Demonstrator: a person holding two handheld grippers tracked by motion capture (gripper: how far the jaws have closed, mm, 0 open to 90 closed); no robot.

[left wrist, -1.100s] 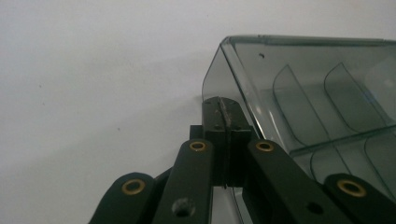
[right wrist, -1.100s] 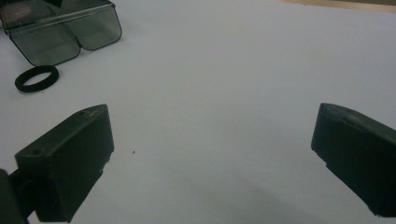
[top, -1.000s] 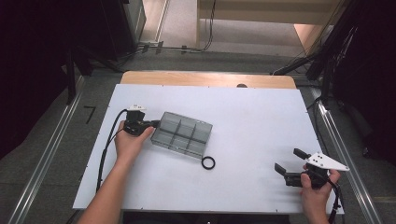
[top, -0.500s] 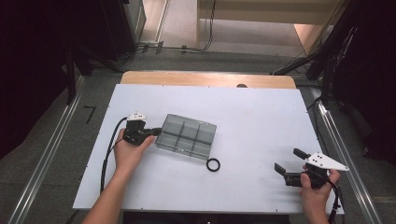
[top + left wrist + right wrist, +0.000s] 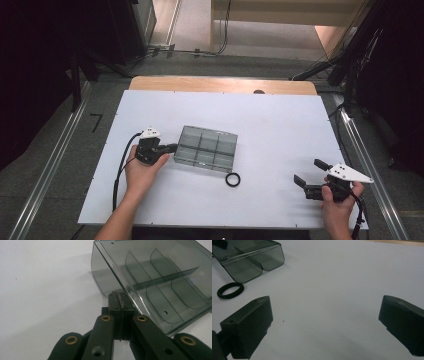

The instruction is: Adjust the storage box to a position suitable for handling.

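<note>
Organizer box (image 5: 206,148): smoky clear plastic, sits left of centre on the tabletop (image 5: 280,125).
Left gripper (image 5: 120,298): clamped thin on the box's edge; pull hard and you lose the wall.
Black ring (image 5: 232,179): just beside the box; sliding may knock it.
Right gripper (image 5: 310,176): spread wide, holding nothing, well apart.

Divided box (image 5: 206,149) mid-table (image 5: 280,120), ring (image 5: 232,179) just before it

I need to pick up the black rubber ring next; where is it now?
In the high view the black rubber ring lies flat on the white table, just off the near right corner of the smoky clear plastic divided box.
</note>
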